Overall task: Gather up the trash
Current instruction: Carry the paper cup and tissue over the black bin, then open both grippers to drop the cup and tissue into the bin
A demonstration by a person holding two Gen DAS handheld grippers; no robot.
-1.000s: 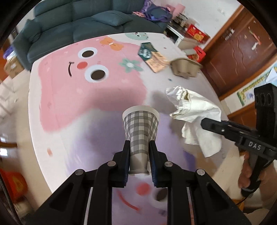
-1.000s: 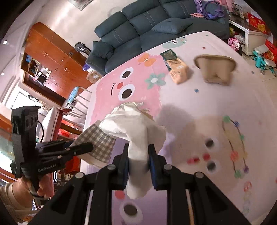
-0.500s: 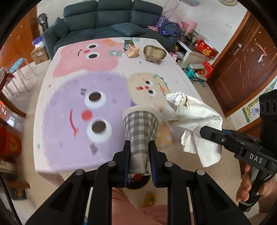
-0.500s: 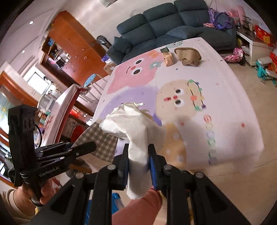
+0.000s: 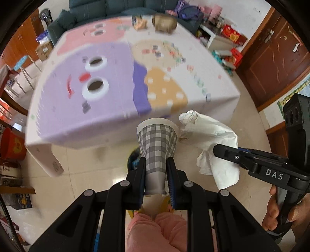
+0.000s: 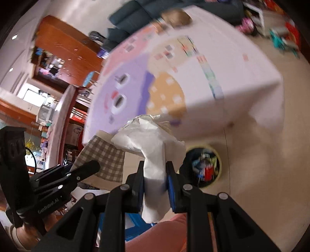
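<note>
We see pink-clad knees (image 5: 155, 230) nearest the lens in both wrist views. Left gripper (image 5: 156, 174): fingers drawn in tight against the lower, narrow part of a grey-checked paper cup (image 5: 157, 143), which stands mouth outward, rim toward the table. Right gripper (image 6: 156, 179): fingers pinched closed on the tail of a crumpled white paper wad (image 6: 153, 147), its bulk bunched above the fingertips and a loose end hanging below them. In the left wrist view we note the wad just right of the cup, close beside it; whether they touch we cannot tell. A bare hand (image 5: 281, 211) grips the right tool's handle at the lower right edge. Both items are held in the air, off the table, over beige floor tile. In the right wrist view a round bin (image 6: 203, 166) with a yellowish rim and colourful contents sits on the floor just right of the wad. Beyond it, blurred, stands the table (image 5: 222, 77) under a cartoon-face cloth. At its far end: a brown moulded tray (image 5: 164, 22) and a small packet beside it. Farthest: dark sofa (image 5: 108, 9)
</note>
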